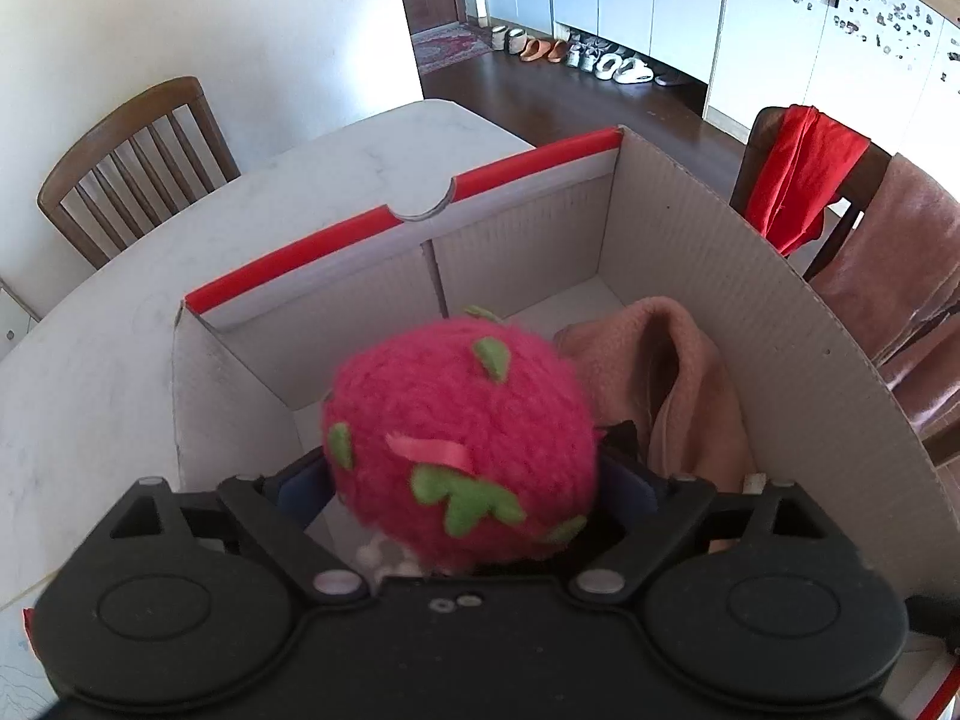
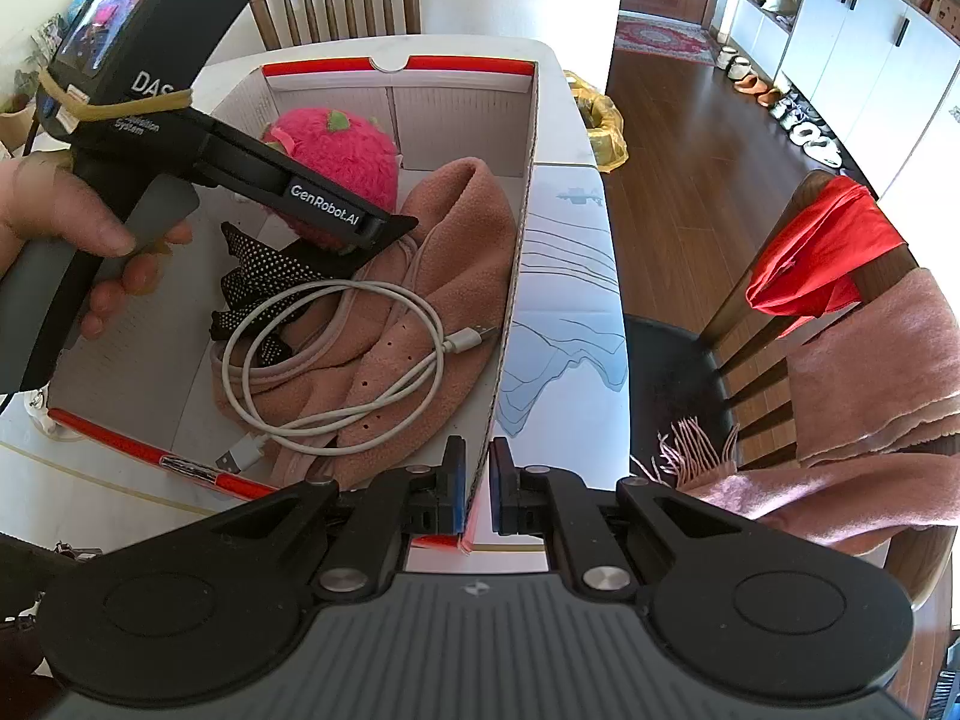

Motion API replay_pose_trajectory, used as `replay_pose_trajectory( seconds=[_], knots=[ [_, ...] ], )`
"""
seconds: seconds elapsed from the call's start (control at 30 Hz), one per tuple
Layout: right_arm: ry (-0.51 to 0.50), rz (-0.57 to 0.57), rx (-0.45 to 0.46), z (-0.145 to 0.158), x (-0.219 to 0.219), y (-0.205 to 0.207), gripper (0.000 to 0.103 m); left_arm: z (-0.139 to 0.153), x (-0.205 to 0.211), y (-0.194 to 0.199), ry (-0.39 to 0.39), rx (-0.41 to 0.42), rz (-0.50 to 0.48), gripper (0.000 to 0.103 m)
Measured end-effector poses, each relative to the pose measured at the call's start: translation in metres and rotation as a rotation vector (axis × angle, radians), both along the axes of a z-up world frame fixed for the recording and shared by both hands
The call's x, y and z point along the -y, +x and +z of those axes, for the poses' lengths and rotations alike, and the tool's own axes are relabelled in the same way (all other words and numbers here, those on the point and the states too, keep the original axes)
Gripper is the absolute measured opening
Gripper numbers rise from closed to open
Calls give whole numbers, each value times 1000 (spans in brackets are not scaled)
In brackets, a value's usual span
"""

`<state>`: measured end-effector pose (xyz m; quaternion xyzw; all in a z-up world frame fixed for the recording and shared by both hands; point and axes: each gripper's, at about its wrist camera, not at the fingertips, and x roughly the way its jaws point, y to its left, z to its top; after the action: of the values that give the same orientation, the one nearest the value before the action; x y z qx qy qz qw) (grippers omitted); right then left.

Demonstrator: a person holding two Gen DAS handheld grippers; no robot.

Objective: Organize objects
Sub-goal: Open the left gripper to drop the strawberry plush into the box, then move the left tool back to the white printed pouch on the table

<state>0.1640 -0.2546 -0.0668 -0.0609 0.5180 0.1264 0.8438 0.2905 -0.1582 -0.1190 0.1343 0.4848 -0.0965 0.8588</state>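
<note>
Left wrist view: left tongs are angling steeply down into the cardboard box, which is sitting on the white table. The plush strawberry is filling the gap btwn the jaws; they're standing wide and the pads seem to be just clear of the fuzz on both sides, so I'm reading them as open, not squeezing. The plush is looking slightly blurred, prob. dropping or about to. It's hanging over the box's bare floor, w/ the pink fleece cloth lying just beside it against the right wall, likely so the toy is landing in free space instead of on the pile. Right wrist view: right tongs are closed down on the box's near right wall, cardboard edge pinched btwn the pads, prob. to be steadying the light box while the other side is loading it. A person's hand is gripping the left tool's handle, its finger reaching across the plush at the box's far end. Inside, a white cable is coiling loosely on top of the fleece and a black dotted ribbon is lying tangled next to it. Judging by that, the sorting is well along.
</note>
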Motion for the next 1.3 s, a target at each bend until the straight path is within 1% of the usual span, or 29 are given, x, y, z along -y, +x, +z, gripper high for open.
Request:
replay_pose_trajectory(
  seconds=[0.07,0.23,0.43,0.77,1.0,1.13,1.3],
  knots=[
    [0,0,0,0,0,0,8,2,1,-4,5,9,0,93],
    [1,0,-1,0,0,0,8,13,-5,-13,-35,22,-10,93],
    [-2,-1,-4,-1,-1,0,8,33,-14,-27,-85,57,-6,94],
    [-3,-7,-12,0,-1,1,7,76,-32,-56,-151,144,5,94],
    [-5,-9,-15,0,-1,2,7,97,-56,-80,-168,191,28,95],
    [-7,-9,-16,0,-1,2,7,104,-74,-93,-179,204,57,97],
    [-8,-9,-16,0,-1,2,7,108,-95,-107,-161,230,94,99]
  ],
)
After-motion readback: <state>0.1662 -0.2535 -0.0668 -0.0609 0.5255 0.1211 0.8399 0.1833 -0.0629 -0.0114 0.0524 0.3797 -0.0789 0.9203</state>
